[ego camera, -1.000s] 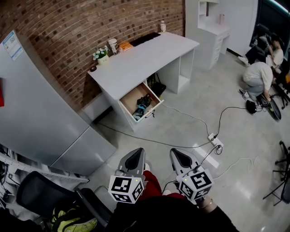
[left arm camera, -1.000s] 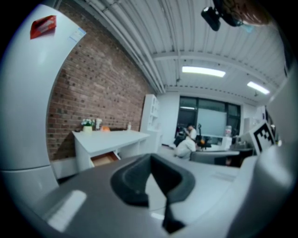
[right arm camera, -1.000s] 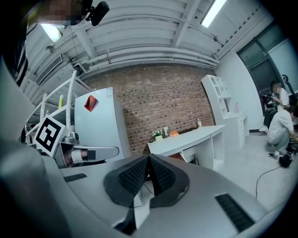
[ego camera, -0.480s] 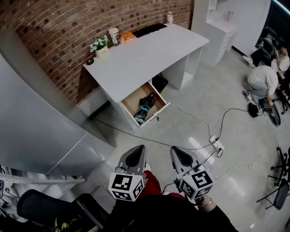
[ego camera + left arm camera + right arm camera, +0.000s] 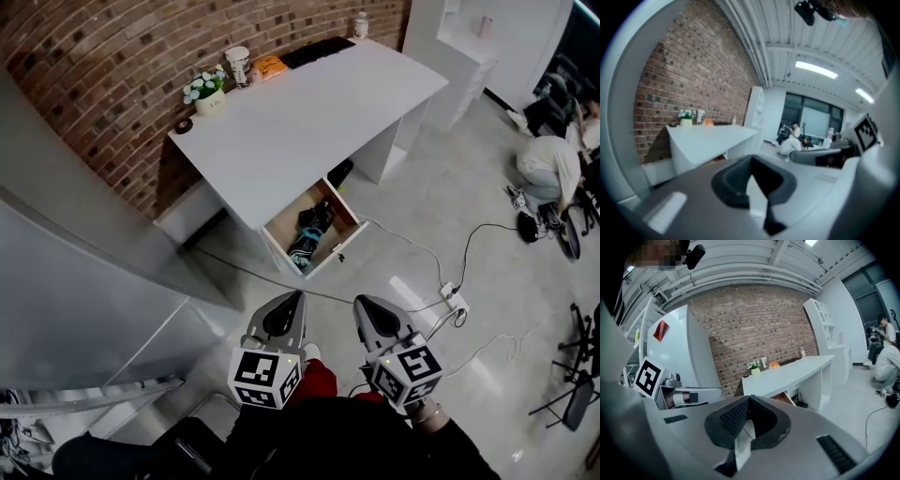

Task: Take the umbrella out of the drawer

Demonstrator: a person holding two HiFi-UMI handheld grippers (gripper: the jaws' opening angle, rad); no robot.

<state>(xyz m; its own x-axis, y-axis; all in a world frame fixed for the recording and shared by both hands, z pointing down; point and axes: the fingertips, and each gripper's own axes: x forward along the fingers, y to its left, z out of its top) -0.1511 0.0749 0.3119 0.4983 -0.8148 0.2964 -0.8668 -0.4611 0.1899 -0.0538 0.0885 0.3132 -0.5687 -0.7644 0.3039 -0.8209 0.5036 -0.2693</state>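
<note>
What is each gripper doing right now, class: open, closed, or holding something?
Left gripper: closed, holding nothing.
Right gripper: closed, holding nothing.

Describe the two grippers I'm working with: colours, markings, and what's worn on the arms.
The left gripper and right gripper match: light grey tapered shells around black pads with ribbed faces. Each carries a white cube printed with black square markers. The arms behind them wear black sleeves.
</note>
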